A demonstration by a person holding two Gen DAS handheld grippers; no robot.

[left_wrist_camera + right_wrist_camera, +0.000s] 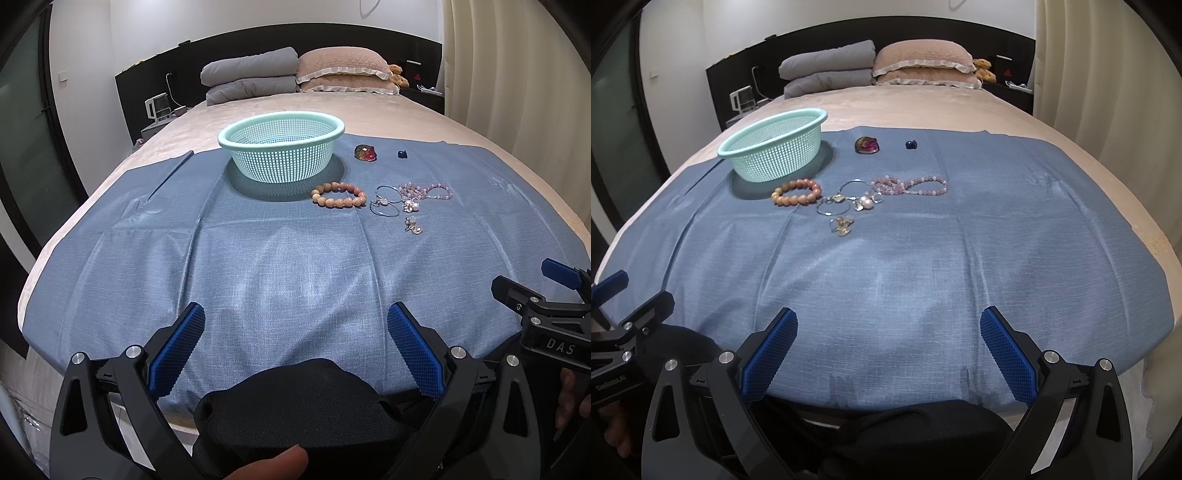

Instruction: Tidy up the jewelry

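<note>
Since the jewelry cluster lies well ahead and left of the empty, wide-open right gripper, nearer reach is judged for it than for the equally open, empty left gripper.

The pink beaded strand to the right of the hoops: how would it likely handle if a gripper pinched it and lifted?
The pink beaded strand lies in loose doubled loops on the blue cloth, so it is probably floppy and would dangle from a pinch. Its small round beads may slip between the pads. One end lies against the hoops, so it might drag them.
</note>
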